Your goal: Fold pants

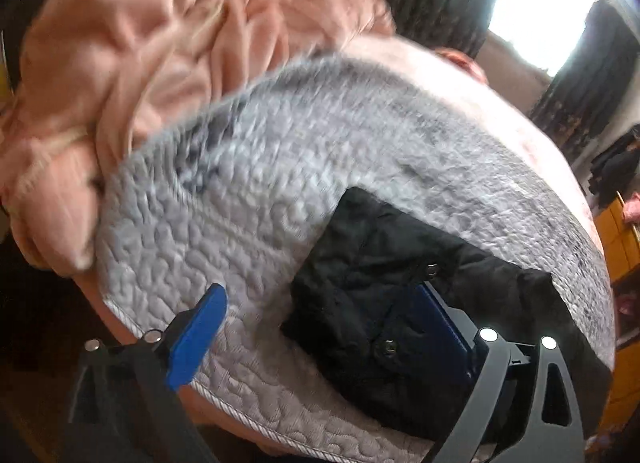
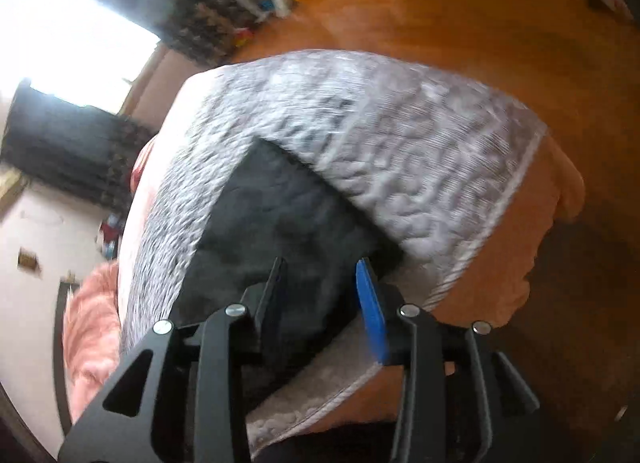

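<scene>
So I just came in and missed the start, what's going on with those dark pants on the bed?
A person is folding black pants on a grey quilted cover, with tongs in each hand. The pants lie folded into a compact block. The left tongs are wide open above them, and the right tongs are partly open with nothing pinched. A pink blanket is bunched up beside the cover.

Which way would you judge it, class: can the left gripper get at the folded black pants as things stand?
Probably yes: the left gripper stands open right over the black pants on the grey quilt, with nothing between them.
</scene>
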The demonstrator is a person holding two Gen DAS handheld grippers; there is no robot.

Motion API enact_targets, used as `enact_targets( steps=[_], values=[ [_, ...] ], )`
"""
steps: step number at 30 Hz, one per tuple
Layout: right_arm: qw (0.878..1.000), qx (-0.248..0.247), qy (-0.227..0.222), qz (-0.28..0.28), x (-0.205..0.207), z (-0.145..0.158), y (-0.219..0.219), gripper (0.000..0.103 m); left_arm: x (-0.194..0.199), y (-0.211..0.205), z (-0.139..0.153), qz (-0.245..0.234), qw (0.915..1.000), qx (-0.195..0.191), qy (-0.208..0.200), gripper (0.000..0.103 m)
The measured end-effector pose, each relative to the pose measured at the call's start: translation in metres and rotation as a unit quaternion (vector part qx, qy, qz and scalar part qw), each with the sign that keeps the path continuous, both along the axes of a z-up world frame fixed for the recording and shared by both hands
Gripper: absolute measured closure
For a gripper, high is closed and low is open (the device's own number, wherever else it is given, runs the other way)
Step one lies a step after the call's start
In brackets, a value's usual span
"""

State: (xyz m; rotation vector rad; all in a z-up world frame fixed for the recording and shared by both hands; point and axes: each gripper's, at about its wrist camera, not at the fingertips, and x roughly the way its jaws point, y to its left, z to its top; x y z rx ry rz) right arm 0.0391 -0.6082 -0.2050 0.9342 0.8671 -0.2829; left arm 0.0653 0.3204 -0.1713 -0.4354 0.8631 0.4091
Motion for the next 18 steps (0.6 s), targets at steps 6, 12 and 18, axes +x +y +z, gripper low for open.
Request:
enact_targets(
  steps=[6,12,18],
  values=[
    [0.998,0.001,0.009,0.059,0.039,-0.011,0.032,0.067,0.019,-0.037,-0.015,-0.067,0.9976,-0.01,0.016,0.004],
    [0.998,0.026,0.039,0.051,0.052,-0.047,0.022,0.076,0.035,-0.043,-0.06,-0.061,0.9943,-0.064,0.059,0.004],
    [0.999,0.037,0.014,0.003,0.03,-0.037,-0.01,0.064,0.033,-0.034,-0.089,-0.032,0.9917,-0.094,0.081,0.004]
  ],
)
